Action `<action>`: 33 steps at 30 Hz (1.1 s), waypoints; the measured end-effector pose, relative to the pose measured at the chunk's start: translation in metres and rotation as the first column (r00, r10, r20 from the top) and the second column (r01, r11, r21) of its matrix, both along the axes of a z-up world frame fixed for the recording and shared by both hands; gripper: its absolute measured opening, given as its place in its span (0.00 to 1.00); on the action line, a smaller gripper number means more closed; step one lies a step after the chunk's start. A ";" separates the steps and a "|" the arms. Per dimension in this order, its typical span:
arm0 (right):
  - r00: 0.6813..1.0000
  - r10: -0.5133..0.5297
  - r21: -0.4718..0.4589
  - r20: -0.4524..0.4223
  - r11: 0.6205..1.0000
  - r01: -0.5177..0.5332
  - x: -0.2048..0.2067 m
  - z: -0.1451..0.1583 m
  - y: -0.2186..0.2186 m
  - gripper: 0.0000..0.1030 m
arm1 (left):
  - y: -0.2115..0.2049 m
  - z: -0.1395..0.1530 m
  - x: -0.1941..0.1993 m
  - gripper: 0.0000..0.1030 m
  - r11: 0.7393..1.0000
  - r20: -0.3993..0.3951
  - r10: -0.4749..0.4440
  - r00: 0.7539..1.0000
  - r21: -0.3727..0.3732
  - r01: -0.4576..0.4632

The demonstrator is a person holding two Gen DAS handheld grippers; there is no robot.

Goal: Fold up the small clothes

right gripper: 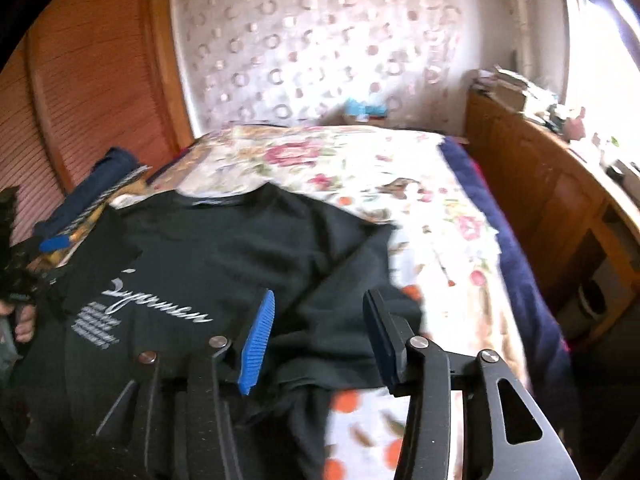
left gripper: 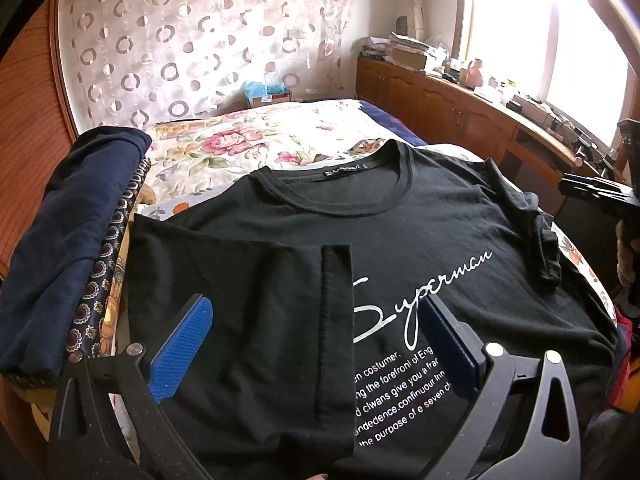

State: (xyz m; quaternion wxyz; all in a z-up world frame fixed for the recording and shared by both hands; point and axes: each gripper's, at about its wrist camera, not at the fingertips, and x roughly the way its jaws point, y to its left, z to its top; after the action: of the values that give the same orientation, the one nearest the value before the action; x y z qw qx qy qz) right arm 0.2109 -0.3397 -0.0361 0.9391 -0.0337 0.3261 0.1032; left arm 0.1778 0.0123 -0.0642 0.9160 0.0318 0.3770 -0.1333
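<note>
A black T-shirt (left gripper: 400, 220) with white "Superman" lettering lies face up on the floral bed, collar pointing away. Its left sleeve (left gripper: 248, 300) is folded in over the chest. Above that sleeve my left gripper (left gripper: 316, 304) stands wide open with nothing pinched. The right sleeve (left gripper: 536, 220) lies rumpled at the shirt's right edge. In the right wrist view my right gripper (right gripper: 320, 296) hovers open over the same sleeve (right gripper: 352, 320), its blue pads clear of the cloth. The shirt (right gripper: 224, 248) spreads to the left there, blurred.
A folded navy garment (left gripper: 68, 232) rests on a patterned pile at the left bed edge. The floral bedspread (left gripper: 248, 140) stretches back to a curtain. A cluttered wooden cabinet (left gripper: 440, 100) runs along the right wall under the window. A hand (right gripper: 24, 324) shows at the far left.
</note>
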 end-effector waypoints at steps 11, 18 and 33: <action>0.982 -0.098 -0.029 -0.161 0.995 0.094 0.021 -0.060 -0.031 0.47 | 0.000 -0.005 -0.003 1.00 1.000 -0.020 0.002 1.000 0.008 -0.002; 0.984 -0.075 -0.058 -0.164 0.996 0.067 0.040 -0.053 -0.021 0.45 | 0.000 -0.006 -0.004 1.00 1.000 -0.020 0.001 1.000 0.002 -0.001; 0.989 0.132 0.030 -0.064 0.991 -0.131 0.041 -0.010 0.019 0.03 | 0.011 0.001 -0.012 1.00 0.999 0.006 0.029 1.000 -0.013 -0.029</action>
State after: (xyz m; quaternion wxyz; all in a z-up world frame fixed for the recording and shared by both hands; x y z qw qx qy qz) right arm 0.2523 -0.3206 -0.0463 0.9192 -0.0396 0.3528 0.1702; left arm 0.1660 0.0232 -0.0634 0.9192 0.0210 0.3739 -0.1221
